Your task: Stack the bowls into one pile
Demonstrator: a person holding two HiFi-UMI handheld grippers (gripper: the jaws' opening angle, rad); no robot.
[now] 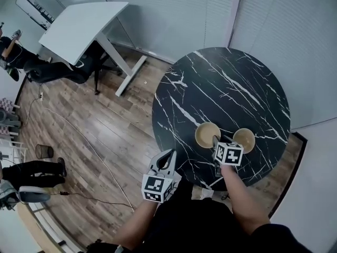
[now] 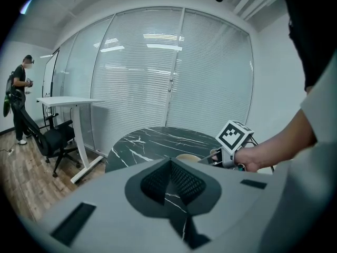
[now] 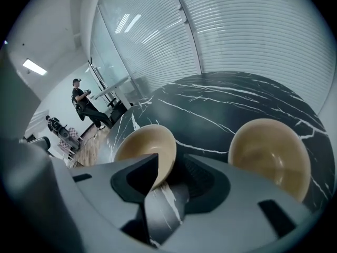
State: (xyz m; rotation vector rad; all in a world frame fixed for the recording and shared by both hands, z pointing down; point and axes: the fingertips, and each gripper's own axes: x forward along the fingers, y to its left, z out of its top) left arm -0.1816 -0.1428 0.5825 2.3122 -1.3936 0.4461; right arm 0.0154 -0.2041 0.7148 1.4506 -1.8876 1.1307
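Two tan bowls stand side by side near the front edge of the round black marble table (image 1: 226, 83): a left bowl (image 1: 206, 135) (image 3: 145, 146) and a right bowl (image 1: 244, 139) (image 3: 268, 152). My right gripper (image 1: 216, 139) (image 3: 168, 181) is open and tilted down at the left bowl. That bowl's near rim lies between the jaws, beside the left pad, with a gap to the right pad. My left gripper (image 1: 169, 154) (image 2: 171, 167) hovers off the table's left edge, jaws together and nothing in them. From there I see the left bowl (image 2: 187, 157) and the right hand.
A white desk (image 1: 84, 22) with a black office chair (image 1: 79, 67) stands on the wood floor at the far left. People stand along the left side of the room. Glass walls with blinds lie behind the table. A cable (image 1: 89, 146) runs across the floor.
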